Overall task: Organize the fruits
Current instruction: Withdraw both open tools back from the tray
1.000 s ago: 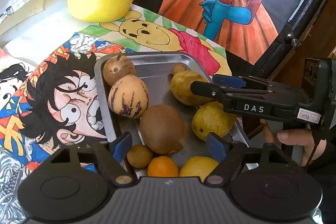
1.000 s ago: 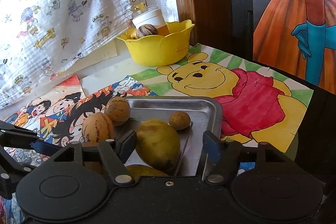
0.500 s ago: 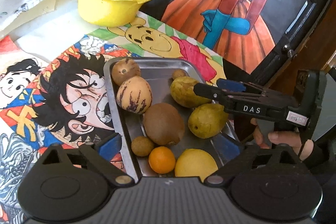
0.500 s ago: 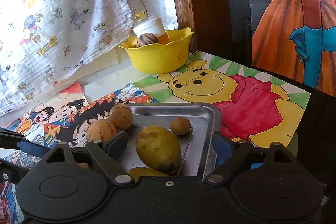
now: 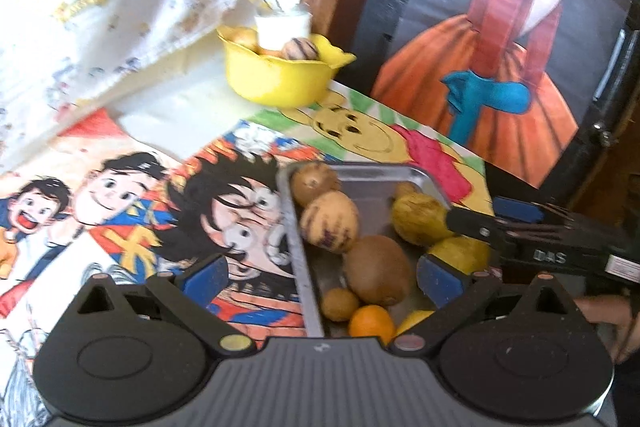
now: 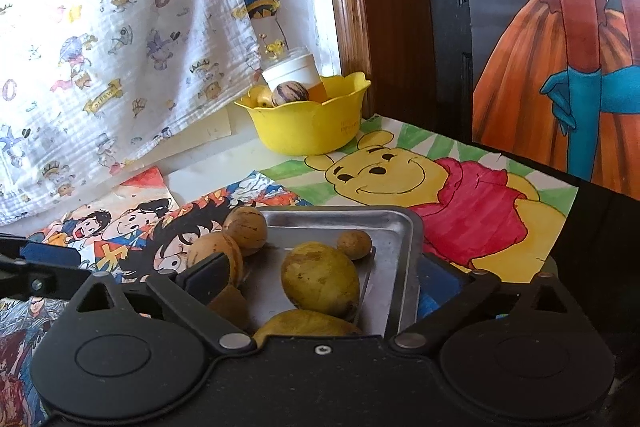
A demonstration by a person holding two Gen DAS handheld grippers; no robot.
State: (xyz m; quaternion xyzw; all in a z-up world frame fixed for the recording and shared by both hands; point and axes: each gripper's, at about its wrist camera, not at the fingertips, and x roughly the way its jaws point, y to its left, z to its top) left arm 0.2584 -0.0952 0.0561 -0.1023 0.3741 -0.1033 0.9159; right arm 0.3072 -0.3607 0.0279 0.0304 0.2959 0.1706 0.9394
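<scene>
Fruit lies in the metal tray (image 5: 362, 173) just ahead of both your grippers; the left gripper (image 5: 322, 277) and right gripper (image 6: 324, 277) have just been opening and stand wide with nothing between their pads. Nearest your right gripper is the yellow-green mango (image 6: 320, 279), long axis running away from you. Well beyond the tray's far edge stands the yellow bowl (image 6: 312, 131).

Fruit-filled metal tray (image 5: 416, 173) beyond wide-apart jaws; yellow bowl (image 5: 280, 79) farther back.

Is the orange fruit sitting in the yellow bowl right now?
No, the orange fruit lies in the metal tray at its near end, while the yellow bowl stands farther back.
</scene>
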